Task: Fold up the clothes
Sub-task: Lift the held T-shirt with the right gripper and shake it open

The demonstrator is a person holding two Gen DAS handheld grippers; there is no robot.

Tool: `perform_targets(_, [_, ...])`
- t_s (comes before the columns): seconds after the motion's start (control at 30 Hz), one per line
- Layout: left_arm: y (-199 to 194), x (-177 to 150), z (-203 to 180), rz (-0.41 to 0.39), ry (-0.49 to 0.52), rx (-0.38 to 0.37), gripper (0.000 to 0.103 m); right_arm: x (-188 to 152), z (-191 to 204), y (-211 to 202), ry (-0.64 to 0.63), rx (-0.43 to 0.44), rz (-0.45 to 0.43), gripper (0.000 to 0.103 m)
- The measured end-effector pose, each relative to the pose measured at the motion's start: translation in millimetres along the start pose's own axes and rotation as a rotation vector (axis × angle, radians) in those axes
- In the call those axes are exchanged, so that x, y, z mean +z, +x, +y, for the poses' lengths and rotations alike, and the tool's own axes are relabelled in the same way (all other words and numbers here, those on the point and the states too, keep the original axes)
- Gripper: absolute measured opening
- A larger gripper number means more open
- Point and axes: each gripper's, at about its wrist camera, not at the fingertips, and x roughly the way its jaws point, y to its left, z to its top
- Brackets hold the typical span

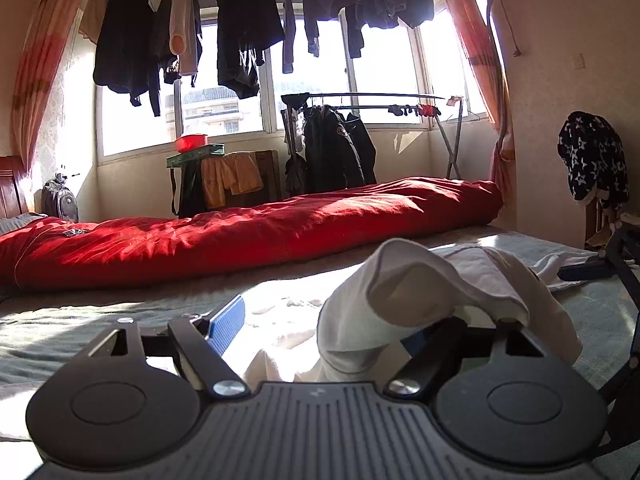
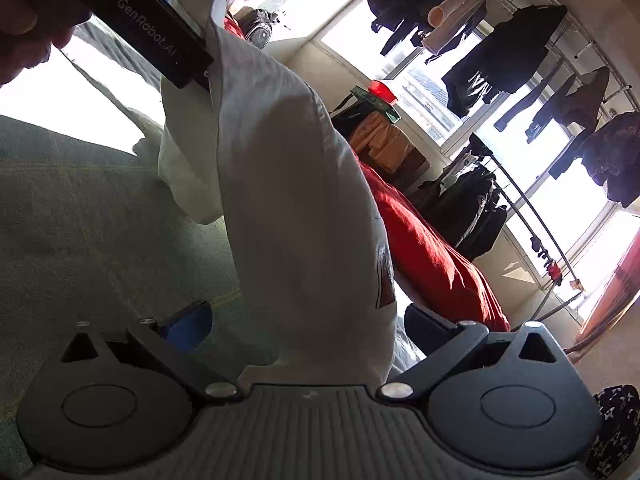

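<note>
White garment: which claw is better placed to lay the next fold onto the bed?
Probably the left claw: the white garment drapes over one of its fingers, lifted above the bed. The right claw stands open, cloth hanging loose between its fingers.

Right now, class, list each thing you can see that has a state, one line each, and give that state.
White shirt: lifted off the bed, draped, not yet folded.
Left hand-held gripper: open, shirt draped over one finger.
Right hand-held gripper: open, shirt hanging between its fingers.
Red quilt: rolled up along the bed.
Curtains: drawn back.
Dark clothes: hanging by the window.
</note>
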Motion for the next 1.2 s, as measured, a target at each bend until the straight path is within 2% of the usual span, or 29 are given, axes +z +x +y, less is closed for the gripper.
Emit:
perform_targets(0.13, [-1.6, -0.3, 3.6, 0.017, -0.022, -0.022, 0.079, 4.0, 13.1, 31.7, -0.004, -0.073, 0.017, 0.103])
perform_targets(0.2, [-2.3, -1.7, 6.1, 0.025, -0.029, -0.03, 0.079, 2.8, 16.2, 45.5, -0.01, -0.145, 0.023, 0.103])
perform_targets(0.33, [-5.6, -5.3, 8.4, 0.037, -0.003, -0.027, 0.08, -3.1, 1.6, 52.9, 0.027, -0.259, 0.045, 0.103])
perform_targets(0.43, [-6.7, -4.7, 6.5, 0.038, 0.019, -0.022, 0.08, -6.9, -15.4, 31.1, 0.056, -0.29, 0.047, 0.103])
perform_targets(0.63, [-12.7, -3.4, -6.4, 0.044, 0.098, -0.033, 0.08, -9.4, -52.6, -29.7, 0.128, -0.419, -0.03, 0.103])
perform_targets(0.67, [-14.6, -3.7, -10.5, 0.046, 0.123, -0.034, 0.079, -9.5, -58.0, -34.0, 0.139, -0.423, -0.038, 0.103])
perform_targets(0.7, [-16.6, -4.2, -15.5, 0.051, 0.155, -0.036, 0.074, -9.6, -61.0, -34.7, 0.142, -0.422, -0.038, 0.103])
perform_targets(0.73, [-18.2, -4.8, -19.8, 0.058, 0.182, -0.041, 0.064, -10.9, -60.0, -32.3, 0.138, -0.408, -0.03, 0.103])
perform_targets(0.77, [-19.1, -6.0, -22.9, 0.071, 0.2, -0.053, 0.057, -12.3, -58.8, -29.6, 0.134, -0.393, -0.022, 0.103])
perform_targets(0.83, [-20.4, -8.3, -27.1, 0.101, 0.217, -0.079, 0.035, -15.9, -49.7, -20.6, 0.115, -0.33, 0.005, 0.103])
perform_targets(1.0, [-36.0, -18.8, -36.5, 0.137, 0.281, -0.082, 0.026, -22.8, -31.5, -20.6, 0.082, -0.279, 0.035, 0.1])
perform_targets(1.13, [-53.9, -16.0, -39.5, 0.124, 0.306, -0.086, 0.02, -18.2, -49.0, -41.2, 0.145, -0.225, 0.015, 0.078])
perform_targets(1.2, [-61.9, -10.7, -42.0, 0.112, 0.32, -0.086, 0.019, -13.2, -57.3, -50.3, 0.161, -0.169, 0.001, 0.059])
